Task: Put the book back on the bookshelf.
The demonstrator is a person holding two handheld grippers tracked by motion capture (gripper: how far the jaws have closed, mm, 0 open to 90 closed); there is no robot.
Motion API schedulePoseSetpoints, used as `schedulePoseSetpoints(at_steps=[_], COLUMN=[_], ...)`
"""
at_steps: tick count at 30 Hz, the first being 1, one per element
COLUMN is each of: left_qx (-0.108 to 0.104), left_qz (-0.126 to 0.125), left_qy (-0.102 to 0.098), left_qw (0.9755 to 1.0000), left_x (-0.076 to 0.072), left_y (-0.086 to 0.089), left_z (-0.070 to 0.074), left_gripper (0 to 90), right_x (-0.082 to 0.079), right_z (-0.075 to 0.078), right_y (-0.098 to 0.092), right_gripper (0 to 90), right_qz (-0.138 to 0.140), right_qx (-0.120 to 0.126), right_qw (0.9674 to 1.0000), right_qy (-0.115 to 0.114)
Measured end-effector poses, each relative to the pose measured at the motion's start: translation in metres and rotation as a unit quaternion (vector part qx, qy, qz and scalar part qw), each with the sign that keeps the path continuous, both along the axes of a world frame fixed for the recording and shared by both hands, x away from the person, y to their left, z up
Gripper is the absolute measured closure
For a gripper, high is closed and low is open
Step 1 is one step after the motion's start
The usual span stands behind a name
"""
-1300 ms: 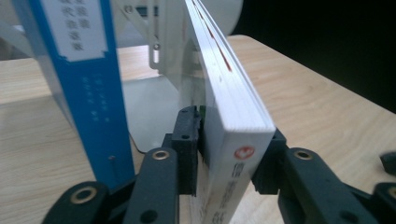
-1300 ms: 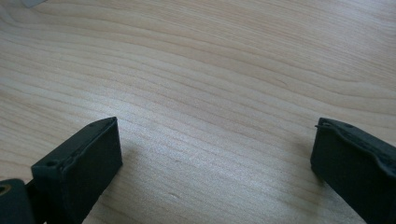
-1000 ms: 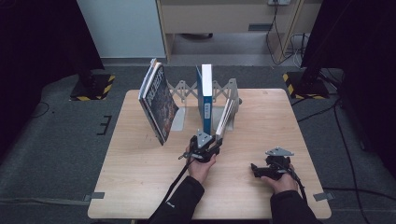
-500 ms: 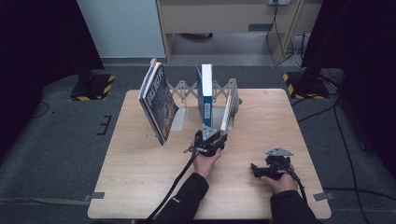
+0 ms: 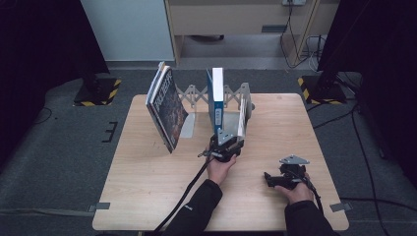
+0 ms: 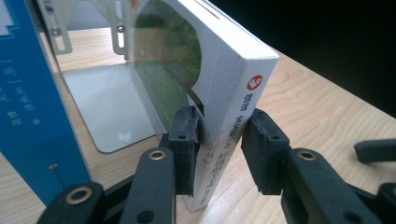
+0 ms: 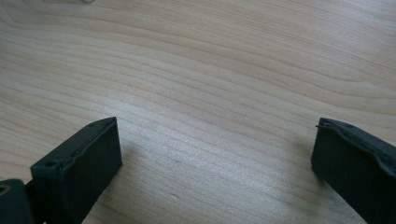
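A white book [image 6: 233, 79] stands upright on the table in a metal accordion rack [image 5: 196, 93], at the rack's right end [image 5: 242, 115]. My left gripper [image 6: 219, 140] has its two pads against the lower spine, one on each cover; its jaws have just been opening slightly, with the book still between them. In the high view the left gripper [image 5: 231, 140] sits just in front of that book. My right gripper [image 5: 268, 178] rests low over the bare wood at the front right, its jaws [image 7: 215, 154] wide apart with nothing between them.
A blue book [image 5: 217, 96] stands in the middle of the rack, close on the left of the white one [image 6: 32, 116]. A dark-covered book [image 5: 166, 110] leans at the rack's left end. A metal divider plate [image 6: 107, 107] lies between blue and white. The table [image 5: 147, 196] is light wood.
The left hand and gripper have shifted a little to the right and farther from the front edge, up to the white book. The right gripper has stayed where it was.
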State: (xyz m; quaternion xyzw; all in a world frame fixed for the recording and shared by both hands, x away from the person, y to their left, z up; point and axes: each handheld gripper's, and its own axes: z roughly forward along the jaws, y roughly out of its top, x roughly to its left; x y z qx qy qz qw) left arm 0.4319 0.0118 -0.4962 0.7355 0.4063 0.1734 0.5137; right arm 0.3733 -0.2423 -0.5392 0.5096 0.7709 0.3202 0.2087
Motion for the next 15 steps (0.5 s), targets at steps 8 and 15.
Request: schedulePoseSetpoints(at_steps=[8, 15], left_qx=[-0.006, 0.005], left_qz=[-0.016, -0.016], left_qy=[0.002, 0.004], left_qw=[0.9998, 0.9999], left_x=[0.001, 0.012], left_y=[-0.003, -0.01], left_z=[0.006, 0.008], left_gripper=[66.9, 66.9], right_x=[0.0, 0.0], right_z=[0.0, 0.0], right_y=[0.0, 0.0], right_gripper=[1.9, 1.9], right_qz=[-0.001, -0.001], right_qx=[0.0, 0.0], right_qw=[1.0, 1.0], right_qy=[0.0, 0.0])
